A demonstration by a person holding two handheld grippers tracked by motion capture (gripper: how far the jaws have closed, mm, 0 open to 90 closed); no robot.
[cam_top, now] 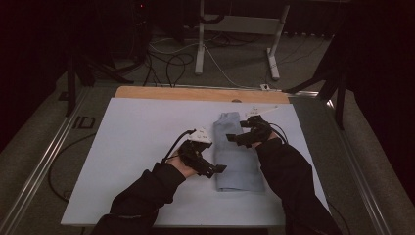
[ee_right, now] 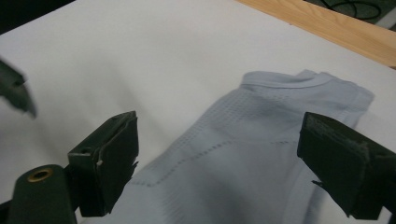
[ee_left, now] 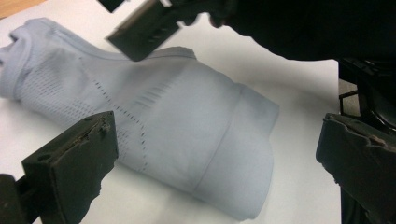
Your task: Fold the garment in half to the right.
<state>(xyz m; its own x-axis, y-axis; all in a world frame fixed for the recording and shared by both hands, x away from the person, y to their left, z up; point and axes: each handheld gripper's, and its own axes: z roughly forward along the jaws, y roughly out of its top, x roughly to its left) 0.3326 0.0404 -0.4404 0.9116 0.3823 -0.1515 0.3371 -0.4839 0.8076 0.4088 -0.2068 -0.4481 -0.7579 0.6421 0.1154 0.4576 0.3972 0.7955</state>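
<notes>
1. The pale blue shirt [cam_top: 237,154] lay folded into a long narrow strip on the right half of the white sheet [cam_top: 132,147] covering my bench, its collar end pointing away from me and its hem end nearest me.
2. My left tongs [cam_top: 220,168] hung at the strip's left edge, near the hem end, with the jaws standing wide apart and nothing between them; in the left gripper view the folded cloth [ee_left: 187,135] sat just ahead of them.
3. My right tongs [cam_top: 234,137] hovered over the strip's upper part, jaws likewise spread and empty, the mesh panel and collar [ee_right: 303,84] in front of them.
4. I judged the step in hand to be taking hold for the next fold. To do it well I needed to bring each pair of jaws down over every layer at the edge (not just the top one), close firmly, and lift both ends together so the strip kept its shape.
5. A lopsided grip would likely have pulled the fold open.
6. The sheet was smooth and bare around the shirt, with a wooden strip [cam_top: 200,93] of bench showing at its far edge.
7. Beyond, the room was dim: grey floor, trailing cables [cam_top: 169,61] and the white legs of a stand [cam_top: 200,44].
</notes>
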